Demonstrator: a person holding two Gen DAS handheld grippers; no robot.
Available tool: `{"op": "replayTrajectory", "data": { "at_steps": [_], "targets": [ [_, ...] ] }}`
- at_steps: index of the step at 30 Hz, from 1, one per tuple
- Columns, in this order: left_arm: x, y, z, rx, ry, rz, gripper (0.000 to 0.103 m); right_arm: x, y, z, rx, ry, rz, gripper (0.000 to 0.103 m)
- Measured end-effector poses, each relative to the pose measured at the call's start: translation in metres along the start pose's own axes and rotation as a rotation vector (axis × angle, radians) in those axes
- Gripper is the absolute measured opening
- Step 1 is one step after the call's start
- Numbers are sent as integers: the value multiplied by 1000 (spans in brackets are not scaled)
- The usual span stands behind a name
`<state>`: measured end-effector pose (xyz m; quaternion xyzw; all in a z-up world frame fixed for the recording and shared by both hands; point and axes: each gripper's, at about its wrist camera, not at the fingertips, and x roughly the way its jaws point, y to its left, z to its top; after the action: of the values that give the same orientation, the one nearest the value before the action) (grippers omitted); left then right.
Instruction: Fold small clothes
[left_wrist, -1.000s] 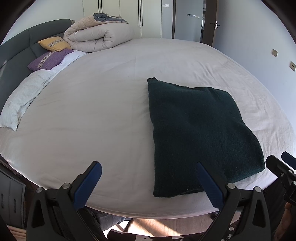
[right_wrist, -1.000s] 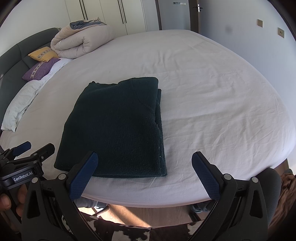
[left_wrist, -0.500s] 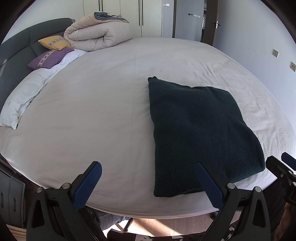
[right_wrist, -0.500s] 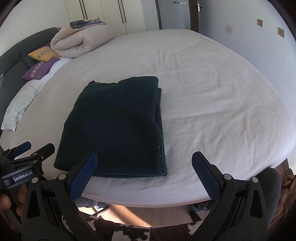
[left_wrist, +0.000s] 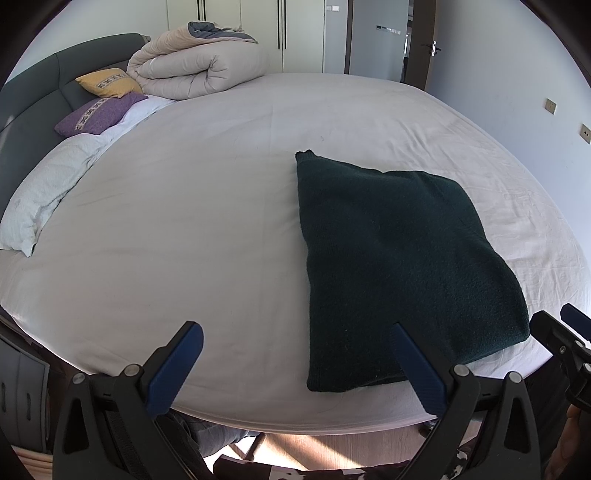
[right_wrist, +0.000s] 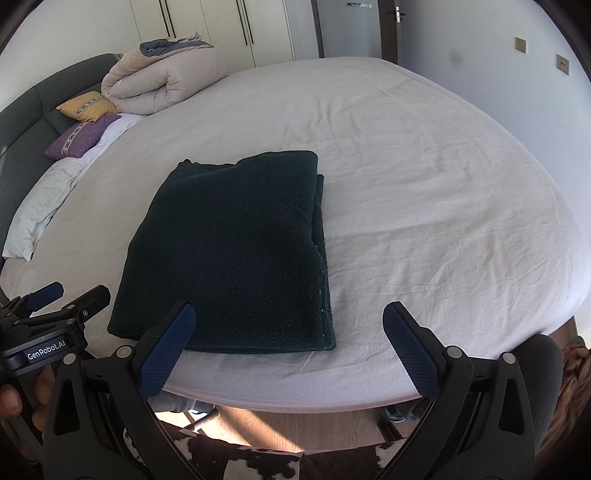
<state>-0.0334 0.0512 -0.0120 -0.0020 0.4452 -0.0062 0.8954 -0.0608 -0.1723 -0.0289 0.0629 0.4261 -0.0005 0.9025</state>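
A dark green knitted garment (left_wrist: 399, 266) (right_wrist: 236, 258) lies folded into a flat rectangle on the white bed sheet (left_wrist: 184, 221) (right_wrist: 424, 192), near the front edge. My left gripper (left_wrist: 295, 362) hangs open at the bed's edge, just left of the garment's near corner, holding nothing. My right gripper (right_wrist: 288, 347) is open too, with its left finger over the garment's near edge and nothing between its fingers. Each gripper shows at the side of the other's view: the right gripper (left_wrist: 561, 343) and the left gripper (right_wrist: 55, 314), held by a hand (right_wrist: 14, 402).
A rolled beige duvet (left_wrist: 199, 70) (right_wrist: 162, 77), a yellow cushion (left_wrist: 109, 83) and a purple cushion (left_wrist: 98, 114) sit at the headboard end, with a white pillow (left_wrist: 40, 192) along the left side. Wooden floor (right_wrist: 314, 424) lies below the bed edge.
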Motion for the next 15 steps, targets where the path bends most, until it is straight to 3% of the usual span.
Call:
{"op": "replayTrajectory", "data": {
  "at_steps": [15],
  "targets": [
    [2, 1, 0, -3, 9, -2, 103, 2, 2, -2, -8, 9, 6, 103]
  ]
}}
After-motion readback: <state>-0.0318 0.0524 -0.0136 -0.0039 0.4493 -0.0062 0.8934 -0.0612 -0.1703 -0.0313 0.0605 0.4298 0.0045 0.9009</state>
